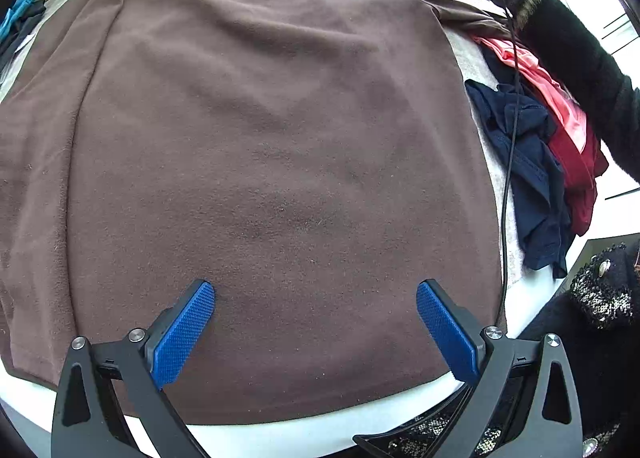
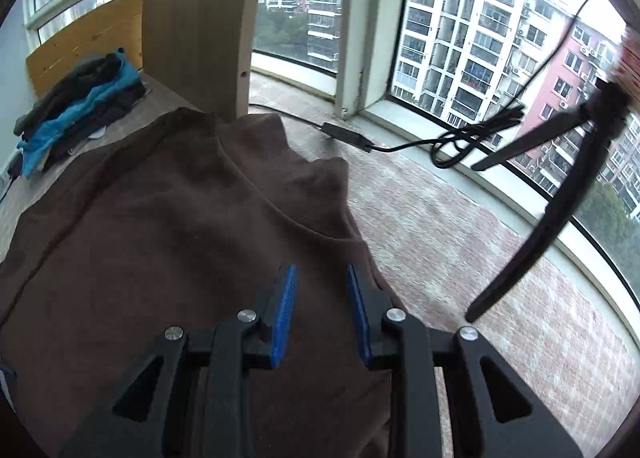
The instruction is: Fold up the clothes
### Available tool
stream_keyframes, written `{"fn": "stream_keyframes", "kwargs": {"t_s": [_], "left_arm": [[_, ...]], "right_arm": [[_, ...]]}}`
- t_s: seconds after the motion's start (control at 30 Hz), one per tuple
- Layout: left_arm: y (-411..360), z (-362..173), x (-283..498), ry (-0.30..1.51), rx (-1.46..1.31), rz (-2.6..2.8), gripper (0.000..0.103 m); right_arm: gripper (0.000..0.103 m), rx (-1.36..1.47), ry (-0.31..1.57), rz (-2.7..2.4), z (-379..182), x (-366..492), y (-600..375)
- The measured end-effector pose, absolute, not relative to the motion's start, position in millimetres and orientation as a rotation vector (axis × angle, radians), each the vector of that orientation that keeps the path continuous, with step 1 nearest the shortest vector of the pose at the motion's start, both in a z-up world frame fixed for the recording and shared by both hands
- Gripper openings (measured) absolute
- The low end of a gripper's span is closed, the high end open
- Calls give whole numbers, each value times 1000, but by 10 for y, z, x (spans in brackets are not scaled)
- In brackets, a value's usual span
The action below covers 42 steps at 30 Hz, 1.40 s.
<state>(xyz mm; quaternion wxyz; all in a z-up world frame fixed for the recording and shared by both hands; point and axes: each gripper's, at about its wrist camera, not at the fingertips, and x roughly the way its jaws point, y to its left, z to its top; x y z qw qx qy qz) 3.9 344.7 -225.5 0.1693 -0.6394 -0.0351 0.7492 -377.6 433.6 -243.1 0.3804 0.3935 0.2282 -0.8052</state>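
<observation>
A large brown garment (image 1: pixel 280 118) lies spread flat over the surface and fills most of the left wrist view. My left gripper (image 1: pixel 316 298) hovers open and wide over its near hem, with nothing between the blue pads (image 1: pixel 184 334). In the right wrist view the same brown garment (image 2: pixel 180 218) runs away toward a bunched far edge. My right gripper (image 2: pixel 322 278) stands open above the garment's right edge, its fingers a narrow gap apart and empty. A black-sleeved arm (image 1: pixel 568 42) reaches over the garment's far right corner.
Crumpled navy (image 1: pixel 528 162) and red-pink clothes (image 1: pixel 568 126) lie right of the brown garment. A folded blue and dark stack (image 2: pixel 80 106) sits at the far left. A black cable (image 2: pixel 400 146) lies on the window sill, and a dark blurred strap (image 2: pixel 560 198) hangs at right.
</observation>
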Motion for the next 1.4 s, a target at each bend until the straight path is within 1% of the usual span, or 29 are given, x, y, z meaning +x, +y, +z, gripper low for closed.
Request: {"fn": "stream_keyframes", "kwargs": {"t_s": [0.13, 0.2, 0.23, 0.27, 0.3, 0.33, 0.4, 0.47, 0.53, 0.67, 0.73, 0.8, 0.87, 0.93, 0.97, 1.03, 1.1, 1.17, 1.27, 1.4], "left_arm": [[3444, -2246, 49, -114, -1813, 2132, 101], [3443, -2255, 63, -109, -1810, 2134, 101], [3451, -2255, 67, -103, -1808, 2136, 101], [3459, -2255, 71, -97, -1806, 2137, 101], [3466, -2252, 78, -92, -1803, 2138, 101], [3466, -2250, 79, -96, -1798, 2137, 101], [3453, -2244, 81, -113, -1789, 2137, 101], [3416, -2231, 82, -150, -1789, 2136, 101], [3408, -2220, 82, -172, -1797, 2134, 101], [3372, -2146, 120, -160, -1819, 2142, 97], [3356, -2045, 149, -183, -1790, 2152, 97], [3329, -1945, 194, -193, -1754, 2165, 97], [3350, -1826, 211, -183, -1708, 2174, 97], [3378, -1745, 139, -158, -1678, 2166, 97], [3460, -1725, 90, -139, -1669, 2155, 97], [3623, -1684, -7, -101, -1650, 2133, 97], [3787, -1644, -104, -64, -1631, 2110, 97], [3951, -1604, -201, -27, -1612, 2086, 97], [4197, -1543, -347, 27, -1582, 2051, 97], [4644, -1486, -610, 141, -1528, 1999, 97]], "right_arm": [[24, 1062, 733, -2085, -2751, -4018, 4061], [25, 1103, 716, -2154, -2752, -4148, 4153], [34, 1107, 760, -2198, -2743, -4168, 4172], [38, 1110, 804, -2241, -2734, -4187, 4190], [38, 1120, 826, -2259, -2723, -4196, 4205], [38, 1140, 789, -2240, -2687, -4183, 4229], [38, 1169, 630, -2200, -2523, -4137, 4348], [38, 1164, 418, -2161, -2240, -4054, 4571], [40, 1121, 306, -2148, -1908, -3906, 4831], [41, 1028, 282, -2196, -1256, -3496, 5514], [55, 1040, 277, -2247, -1060, -3254, 5992], [57, 1083, 237, -2301, -990, -2962, 6537], [57, 1177, 189, -2326, -1105, -2675, 7032], [57, 1303, 172, -2384, -1315, -2434, 7459], [57, 1360, 132, -2416, -1421, -2301, 7657], [57, 1438, -23, -2436, -1611, -1991, 8014], [57, 1457, -170, -2434, -1730, -1640, 8315], [57, 1433, -209, -2448, -1784, -1315, 8393], [57, 1403, -200, -2409, -1863, -1054, 8314], [57, 1480, -38, -2426, -2143, -1071, 8184]]}}
